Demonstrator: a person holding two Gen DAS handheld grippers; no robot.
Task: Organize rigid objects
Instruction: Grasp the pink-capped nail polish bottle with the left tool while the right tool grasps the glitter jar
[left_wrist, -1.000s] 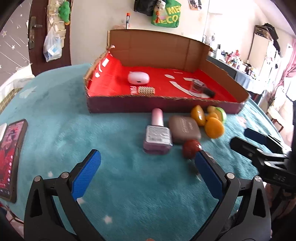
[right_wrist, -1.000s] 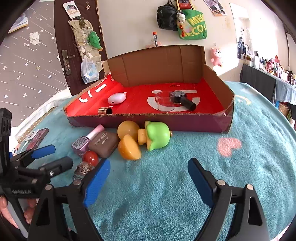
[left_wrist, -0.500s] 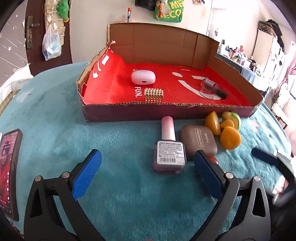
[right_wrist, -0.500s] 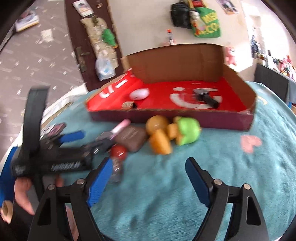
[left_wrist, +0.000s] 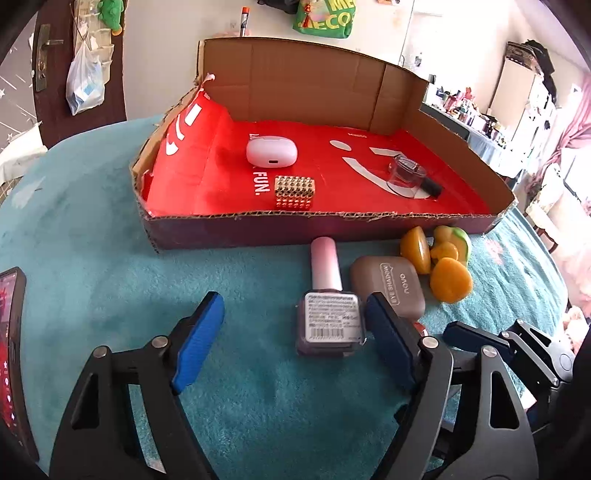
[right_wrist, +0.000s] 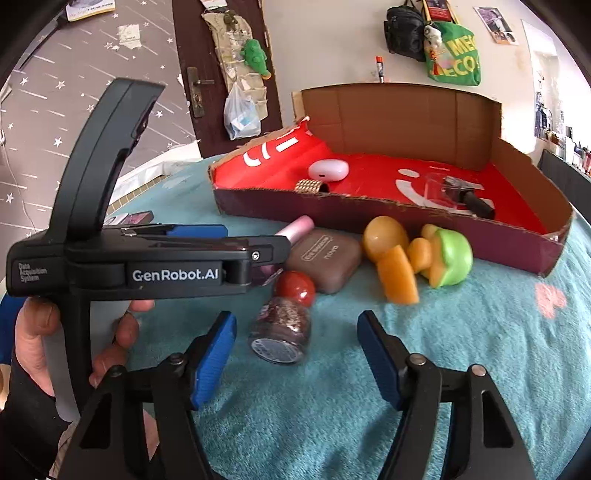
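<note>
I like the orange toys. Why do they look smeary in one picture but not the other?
Right wrist view: the orange toy pieces are streaked by motion blur, edges soft. Left wrist view: they look sharp. Both views bend the cardboard box at the edges, fisheye distortion.

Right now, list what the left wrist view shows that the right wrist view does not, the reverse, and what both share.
Only the left wrist view: the barcode label on the pink-capped bottle, which lies between the closing left gripper fingers, with no pad visibly pressing it.

Only the right wrist view: the whole glittery bottle with a red cap, lying ahead of the closing right gripper and untouched, and the hand holding the left gripper.

Both: the cardboard box holding a white case and a gold block, plus the brown case.
</note>
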